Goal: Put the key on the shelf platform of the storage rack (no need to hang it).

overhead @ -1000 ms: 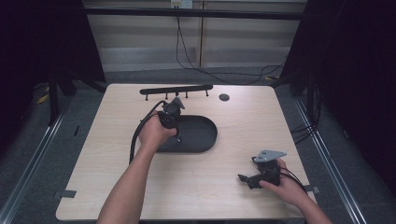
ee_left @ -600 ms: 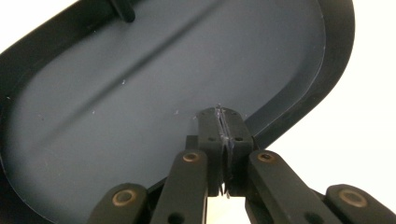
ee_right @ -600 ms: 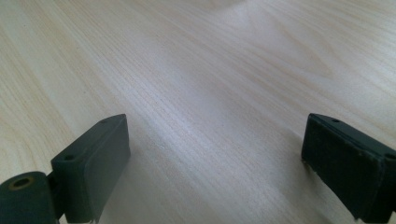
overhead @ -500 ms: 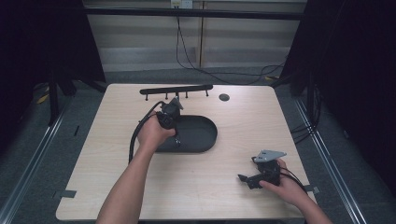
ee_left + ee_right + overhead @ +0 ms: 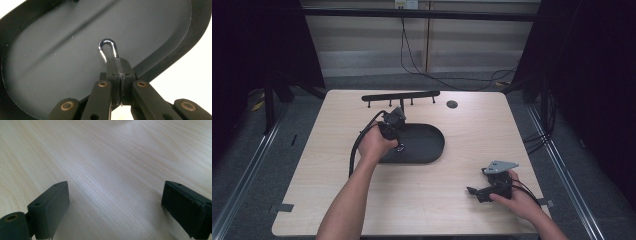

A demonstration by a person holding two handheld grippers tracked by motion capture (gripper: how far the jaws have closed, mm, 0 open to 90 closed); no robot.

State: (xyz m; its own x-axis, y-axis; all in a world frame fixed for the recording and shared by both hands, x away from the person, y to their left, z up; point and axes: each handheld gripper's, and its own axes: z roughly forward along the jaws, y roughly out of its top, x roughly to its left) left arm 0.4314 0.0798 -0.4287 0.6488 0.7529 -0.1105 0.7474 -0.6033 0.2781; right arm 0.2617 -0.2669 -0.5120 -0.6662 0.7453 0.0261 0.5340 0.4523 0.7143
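A small shiny metal hook (image 5: 108,49) sticks out from between the closed pads of the left tool (image 5: 117,72), its curved loop pointing away over the floor of the black oval tray (image 5: 50,50); the straight ends vanish between the pads, so the tool is clamped tight on it. Whether the hook's loop rests on the tray floor or hangs just above it is hard to tell from here. From above, the left tool (image 5: 398,144) is over the left part of the tray (image 5: 432,145), with the person's left hand (image 5: 374,145) wrapped around its body and a black cable (image 5: 357,150) looping off to the left. The tray sits near the middle of the pale wooden worktop (image 5: 452,200), slightly towards the far side. Just beyond it, near the far edge, stands a long black rail (image 5: 401,95) with short pegs hanging beneath it, and to the right of that rail there is a small dark round disc (image 5: 452,104) on the wood. Well apart from all this, at the near right corner, the right hand (image 5: 519,202) holds the right tool (image 5: 474,192) low over bare wood, pointing left; its two black pads (image 5: 51,207) stand wide apart with nothing between them but the grain of the worktop (image 5: 112,170).
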